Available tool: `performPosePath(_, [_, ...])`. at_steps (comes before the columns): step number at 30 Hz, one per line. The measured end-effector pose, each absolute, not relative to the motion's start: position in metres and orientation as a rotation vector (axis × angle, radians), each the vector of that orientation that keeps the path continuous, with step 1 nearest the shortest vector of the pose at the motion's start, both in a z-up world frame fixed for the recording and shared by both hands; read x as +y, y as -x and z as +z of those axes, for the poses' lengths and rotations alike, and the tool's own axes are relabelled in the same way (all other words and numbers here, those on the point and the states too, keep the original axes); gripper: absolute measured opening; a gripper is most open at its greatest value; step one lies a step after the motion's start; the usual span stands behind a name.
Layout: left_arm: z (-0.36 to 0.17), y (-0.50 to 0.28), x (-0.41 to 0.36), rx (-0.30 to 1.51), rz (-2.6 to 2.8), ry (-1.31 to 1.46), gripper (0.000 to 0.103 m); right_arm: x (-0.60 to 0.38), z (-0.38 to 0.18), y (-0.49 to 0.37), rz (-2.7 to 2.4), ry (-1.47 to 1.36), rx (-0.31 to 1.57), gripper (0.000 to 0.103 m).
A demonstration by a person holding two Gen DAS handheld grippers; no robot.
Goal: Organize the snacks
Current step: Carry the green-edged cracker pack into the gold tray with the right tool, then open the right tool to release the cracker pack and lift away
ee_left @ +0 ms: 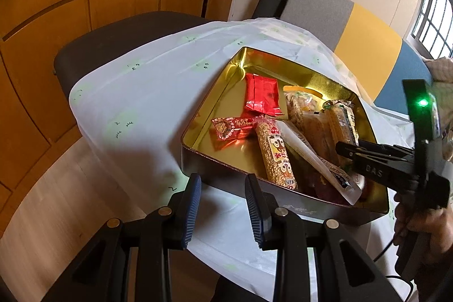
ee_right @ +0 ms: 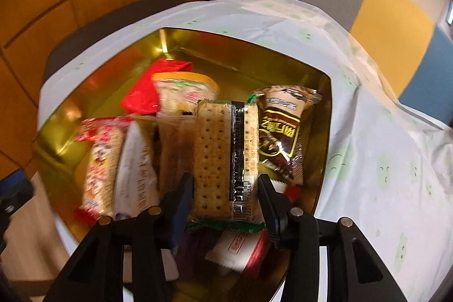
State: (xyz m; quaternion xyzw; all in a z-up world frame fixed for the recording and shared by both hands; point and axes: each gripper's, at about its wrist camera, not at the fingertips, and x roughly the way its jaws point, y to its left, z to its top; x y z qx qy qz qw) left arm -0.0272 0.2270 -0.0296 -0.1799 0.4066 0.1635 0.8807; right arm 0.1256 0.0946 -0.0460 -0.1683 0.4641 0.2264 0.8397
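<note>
A gold-lined tin [ee_left: 215,92] stands on the white tablecloth and holds several wrapped snacks. Among them are a red foil pack [ee_left: 262,98], a sesame bar [ee_left: 276,154] and a long white sachet [ee_left: 317,157]. In the right wrist view my right gripper [ee_right: 225,194] is down inside the tin [ee_right: 254,47]. It is shut on a clear pack of crackers [ee_right: 220,149], one pad against each long side. A brown chocolate pack [ee_right: 286,132] lies just right of it. My left gripper [ee_left: 223,205] hovers at the tin's near wall, open by a narrow gap and holding nothing. The right gripper [ee_left: 344,150] shows at the right of the left wrist view.
The white cloth [ee_left: 141,81] covers a small table with a dark chair [ee_left: 113,41] behind it. Grey, yellow and blue panels [ee_left: 365,47] stand at the back right, wooden wall panels at the left. A person's hand [ee_left: 419,225] holds the right gripper's handle.
</note>
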Motion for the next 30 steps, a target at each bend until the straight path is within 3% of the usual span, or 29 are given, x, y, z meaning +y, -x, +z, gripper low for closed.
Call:
performPosePath(9, [-0.028, 0.031, 0.224, 0.841, 0.352, 0.375, 0.034, 0.098, -0.047, -0.122, 0.471, 0.359, 0.991, 0.049])
performPosePath(17, [-0.026, 0.033, 0.225, 0.832, 0.375, 0.381, 0.035, 0.082, -0.040, -0.106, 0.466, 0.288, 0.961, 0.065])
performPosePath(30, [-0.024, 0.037, 0.222, 0.802, 0.419, 0.382, 0.036, 0.063, -0.022, -0.078, 0.389, 0.256, 0.844, 0.071])
